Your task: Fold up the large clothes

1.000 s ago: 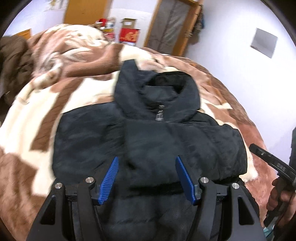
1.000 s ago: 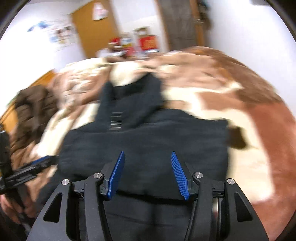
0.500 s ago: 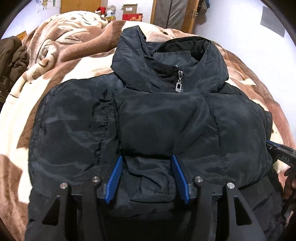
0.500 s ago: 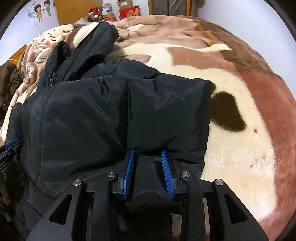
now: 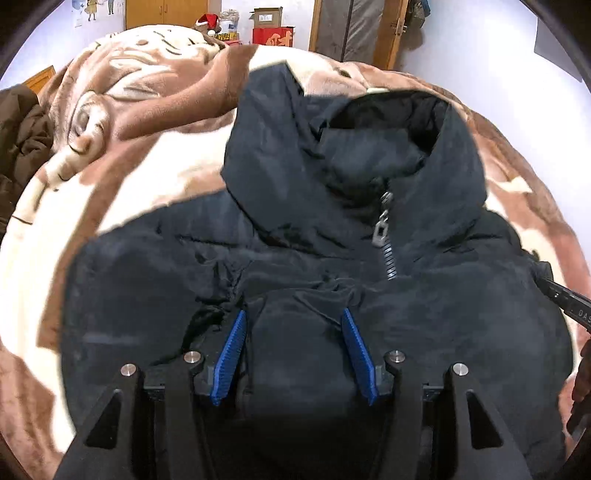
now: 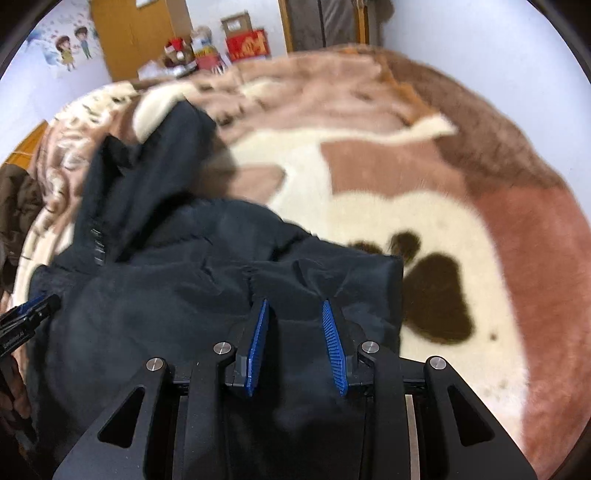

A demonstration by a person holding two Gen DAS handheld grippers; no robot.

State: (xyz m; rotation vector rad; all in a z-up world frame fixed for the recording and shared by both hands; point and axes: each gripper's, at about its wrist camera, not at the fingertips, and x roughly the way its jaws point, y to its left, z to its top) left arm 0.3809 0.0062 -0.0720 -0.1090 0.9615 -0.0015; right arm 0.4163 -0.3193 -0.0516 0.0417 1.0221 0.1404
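Both grippers, left point(image 5: 291, 350) and right point(image 6: 295, 343), have fingers clamped on bunched hem of the jacket point(image 5: 332, 258) lying on the bed point(image 6: 424, 221). Your risk: slick puffy fabric slips out mid-fold, or folded sleeves spill.

the jacket point(image 5: 303, 258) is black all over, with a silver-grey zip point(image 5: 382, 236). the blanket point(image 6: 424, 206) under it is patched in cream, tan, brown and dusty pink, with a dark brown paw print point(image 6: 436, 295). both grippers point(image 5: 293, 325) point(image 6: 293, 310) are black with ribbed blue pads point(image 5: 231, 358). the far doors point(image 5: 166, 13) are orange-brown wood, the box point(image 5: 273, 36) red, the walls point(image 6: 480, 48) pale.
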